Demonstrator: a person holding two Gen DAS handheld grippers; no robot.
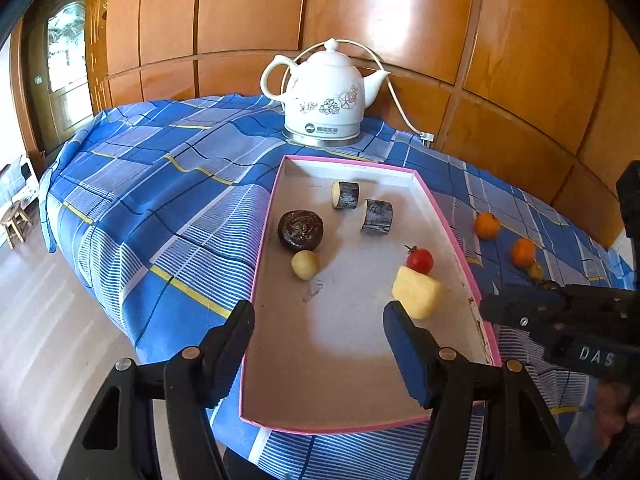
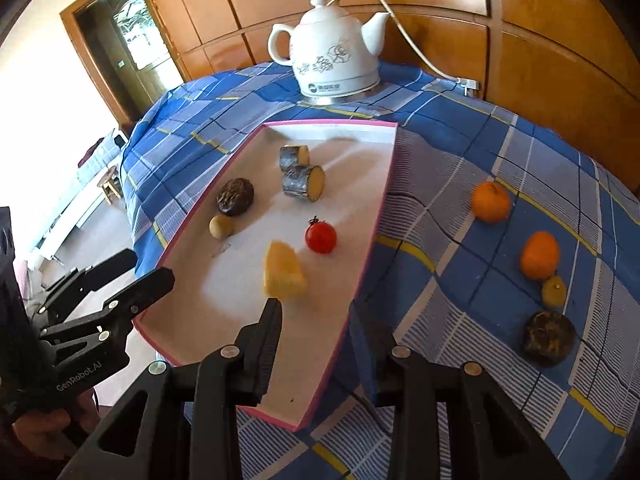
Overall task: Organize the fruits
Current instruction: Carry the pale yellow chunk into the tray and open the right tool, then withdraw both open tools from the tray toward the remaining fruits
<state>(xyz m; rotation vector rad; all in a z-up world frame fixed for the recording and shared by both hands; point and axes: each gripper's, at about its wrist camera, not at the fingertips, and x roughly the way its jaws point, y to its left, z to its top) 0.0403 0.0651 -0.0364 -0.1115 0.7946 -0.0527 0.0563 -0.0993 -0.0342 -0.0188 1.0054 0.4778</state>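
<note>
A pink-rimmed white tray (image 1: 448,216) (image 2: 376,216) lies on the blue plaid cloth. In it are two dark cut cylinders (image 1: 376,216) (image 2: 304,178), a dark round fruit (image 1: 300,230) (image 2: 235,196), a small tan ball (image 1: 305,265) (image 2: 221,226), a cherry tomato (image 1: 420,260) (image 2: 321,235) and a yellow chunk (image 1: 416,292) (image 2: 284,272). Right of the tray lie two oranges (image 2: 491,196) (image 2: 540,255), a small yellow fruit (image 2: 554,291) and a dark round fruit (image 2: 550,338). My left gripper (image 1: 318,322) is open and empty over the tray's near end. My right gripper (image 2: 318,312) is open and empty above the tray's right rim.
A white flowered kettle (image 1: 326,96) (image 2: 336,50) stands on its base behind the tray, its cord running to the wooden panel wall (image 1: 520,40). The table edge drops to the floor on the left, where a small stool (image 1: 14,220) stands.
</note>
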